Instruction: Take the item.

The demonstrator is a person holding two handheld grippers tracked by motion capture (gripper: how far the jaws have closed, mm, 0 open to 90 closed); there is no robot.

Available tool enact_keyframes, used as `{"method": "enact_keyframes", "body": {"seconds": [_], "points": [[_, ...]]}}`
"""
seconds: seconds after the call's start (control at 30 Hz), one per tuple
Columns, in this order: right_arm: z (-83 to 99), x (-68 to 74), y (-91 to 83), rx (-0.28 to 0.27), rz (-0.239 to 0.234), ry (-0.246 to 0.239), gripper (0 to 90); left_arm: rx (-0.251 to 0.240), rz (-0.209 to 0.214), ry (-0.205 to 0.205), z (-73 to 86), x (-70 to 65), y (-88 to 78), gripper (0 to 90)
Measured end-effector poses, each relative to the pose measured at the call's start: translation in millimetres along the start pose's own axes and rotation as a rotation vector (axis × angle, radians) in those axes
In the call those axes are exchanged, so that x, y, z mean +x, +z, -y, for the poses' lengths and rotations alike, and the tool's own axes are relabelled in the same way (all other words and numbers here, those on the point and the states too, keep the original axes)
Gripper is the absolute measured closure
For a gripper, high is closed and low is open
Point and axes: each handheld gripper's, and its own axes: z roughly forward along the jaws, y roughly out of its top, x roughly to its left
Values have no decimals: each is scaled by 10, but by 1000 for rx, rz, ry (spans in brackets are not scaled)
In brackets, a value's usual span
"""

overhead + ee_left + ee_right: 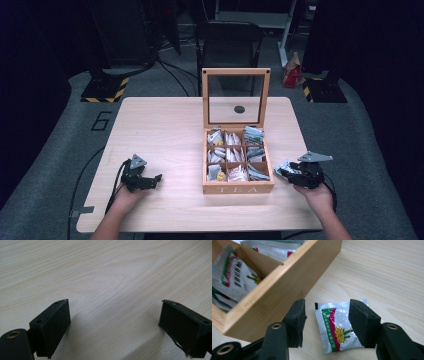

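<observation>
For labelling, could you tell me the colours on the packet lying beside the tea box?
Silver tea packet with green-red stripes and yellow flowers; right gripper view.

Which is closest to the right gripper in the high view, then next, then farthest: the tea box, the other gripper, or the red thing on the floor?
From the right gripper:
1. Tea box, on the table just beside it, toward the middle.
2. Left gripper, across the table past the box, near the left edge.
3. Red thing, on the floor beyond the table's far side.
</observation>
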Motion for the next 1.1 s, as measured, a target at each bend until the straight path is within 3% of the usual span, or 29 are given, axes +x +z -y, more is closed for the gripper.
{"method": "enact_keyframes", "body": {"seconds": [0.27, 0.37, 0.5, 0.7, 0.83, 1.1], "points": [[-69, 77, -145, -15, -4, -26, 464, -3, -1, -1, 0, 0, 2, 95], [-89, 118, -182, -26, 1, -15, 462, -1, 1, -3, 1, -2, 0, 95], [-91, 180, -211, -33, 16, -42, 462, -3, -1, -1, 0, 0, 2, 95], [-59, 272, -226, -44, 17, -28, 461, -3, 0, -2, 0, -1, 2, 96], [-47, 324, -227, -44, 21, -44, 460, -4, -1, -1, 0, 0, 2, 95], [67, 352, -184, -52, 86, -102, 457, -1, 0, -3, 0, -2, 1, 96]]}}
